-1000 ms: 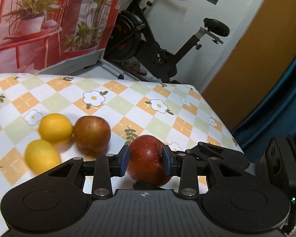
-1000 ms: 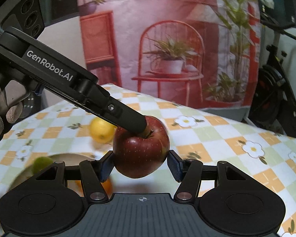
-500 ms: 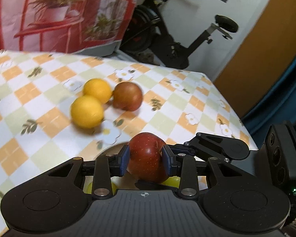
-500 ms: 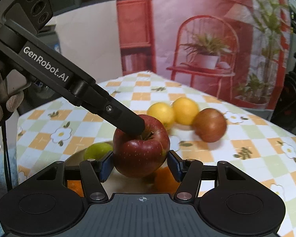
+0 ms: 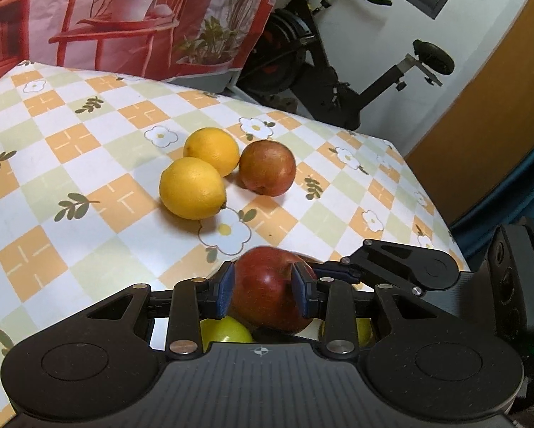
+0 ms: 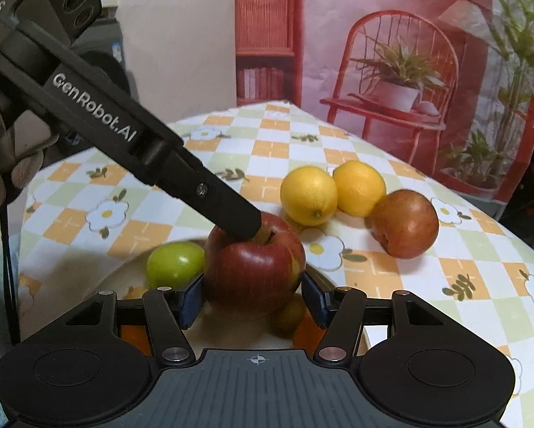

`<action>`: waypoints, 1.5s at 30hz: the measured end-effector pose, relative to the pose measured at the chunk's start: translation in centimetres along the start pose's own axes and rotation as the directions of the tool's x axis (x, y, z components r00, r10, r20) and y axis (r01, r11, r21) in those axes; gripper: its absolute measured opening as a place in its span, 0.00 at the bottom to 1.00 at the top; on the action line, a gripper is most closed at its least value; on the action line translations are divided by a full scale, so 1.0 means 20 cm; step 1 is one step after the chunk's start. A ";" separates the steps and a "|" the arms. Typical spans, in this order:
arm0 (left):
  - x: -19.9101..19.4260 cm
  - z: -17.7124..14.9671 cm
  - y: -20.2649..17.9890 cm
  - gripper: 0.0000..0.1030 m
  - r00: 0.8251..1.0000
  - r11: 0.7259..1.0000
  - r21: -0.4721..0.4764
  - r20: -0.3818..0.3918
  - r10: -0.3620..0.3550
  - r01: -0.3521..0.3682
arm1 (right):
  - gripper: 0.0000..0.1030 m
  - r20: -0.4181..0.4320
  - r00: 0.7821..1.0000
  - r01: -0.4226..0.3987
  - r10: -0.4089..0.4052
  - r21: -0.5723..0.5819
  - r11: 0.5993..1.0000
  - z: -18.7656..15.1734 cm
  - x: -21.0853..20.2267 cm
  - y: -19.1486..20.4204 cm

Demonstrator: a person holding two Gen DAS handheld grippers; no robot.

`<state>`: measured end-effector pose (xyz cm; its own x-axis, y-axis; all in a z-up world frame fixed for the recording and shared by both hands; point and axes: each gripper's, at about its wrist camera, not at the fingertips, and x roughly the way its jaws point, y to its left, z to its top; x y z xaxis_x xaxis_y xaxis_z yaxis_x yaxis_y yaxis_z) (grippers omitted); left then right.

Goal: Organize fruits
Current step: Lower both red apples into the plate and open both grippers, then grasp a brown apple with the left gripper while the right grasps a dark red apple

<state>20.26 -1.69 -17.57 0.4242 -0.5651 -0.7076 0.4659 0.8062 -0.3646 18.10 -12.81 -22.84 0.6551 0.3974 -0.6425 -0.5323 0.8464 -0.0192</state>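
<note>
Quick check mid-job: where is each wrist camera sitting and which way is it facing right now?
Left wrist: on the left gripper, angled down across the checked table toward an exercise bike; the right gripper enters from the right.
Right wrist: on the right gripper, angled down toward the red backdrop; the left gripper's finger and a gloved hand show.
Shared: red apple clamped by both grippers, two lemons, brownish apple.

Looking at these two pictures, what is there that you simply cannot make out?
- Plate: right wrist view, mostly hidden by the red apple and the right gripper's body.
- Orange fruit under the apple: right wrist view, only slivers show; kind unclear.
- Yellow-green fruit: left wrist view, covered by the left gripper.
</note>
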 end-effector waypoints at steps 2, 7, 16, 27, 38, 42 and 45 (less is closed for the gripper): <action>0.01 -0.01 0.01 0.36 1.000 1.000 -0.002 -0.007 0.005 -0.005 | 0.52 0.005 1.000 0.004 -0.004 -0.008 1.000 -0.01 0.00 0.01; 0.00 -0.01 0.01 0.36 1.000 1.000 0.010 -0.002 0.015 -0.015 | 0.52 0.028 1.000 0.003 -0.003 -0.004 1.000 0.01 -0.02 0.02; -0.05 0.01 0.03 0.35 0.997 0.998 0.003 0.049 0.058 -0.058 | 0.52 0.045 0.999 0.020 -0.021 0.029 0.999 -0.03 -0.10 -0.02; -0.15 0.09 0.03 0.36 0.972 0.990 -0.014 0.186 0.141 -0.141 | 0.52 0.116 0.992 0.047 -0.054 0.063 0.997 -0.01 -0.19 -0.11; -0.08 0.26 -0.04 0.36 0.959 0.985 0.040 0.239 0.155 -0.169 | 0.52 0.169 0.974 0.117 -0.152 0.202 0.972 -0.03 -0.22 -0.41; 0.00 0.32 -0.07 0.36 0.947 0.974 0.088 0.265 0.180 -0.210 | 0.52 0.179 0.960 0.152 -0.216 0.314 0.937 -0.07 -0.17 -0.57; 0.05 0.36 -0.09 0.36 0.940 0.958 0.150 0.280 0.194 -0.242 | 0.52 0.175 0.957 0.147 -0.233 0.401 0.904 -0.07 -0.11 -0.71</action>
<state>25.42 -5.06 -13.25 0.7068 -0.4239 -0.5663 0.4602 0.8835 -0.0871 23.32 -26.22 -22.23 0.8446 0.2448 -0.4762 -0.1699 0.9659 0.1953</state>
